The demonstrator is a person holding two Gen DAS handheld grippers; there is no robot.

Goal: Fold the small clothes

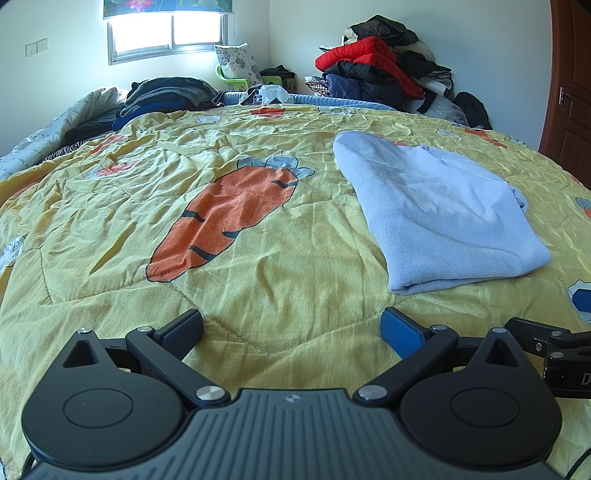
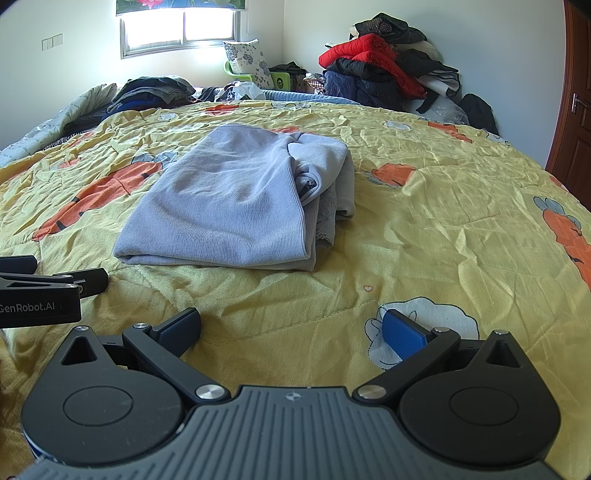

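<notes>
Pale blue ribbed knit garment (image 2: 229, 206) lies folded on the yellow carrot-print quilt (image 1: 258, 258) just ahead of both spread, empty fingers, left gripper (image 1: 291, 328) and right gripper (image 2: 291, 328), so folding looks done.

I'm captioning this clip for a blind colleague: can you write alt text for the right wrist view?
A folded pale blue garment lies on a yellow carrot-print quilt, ahead of the open, empty right gripper. The left gripper shows at the left edge, and a pile of clothes sits in the far corner below a bright window.
</notes>
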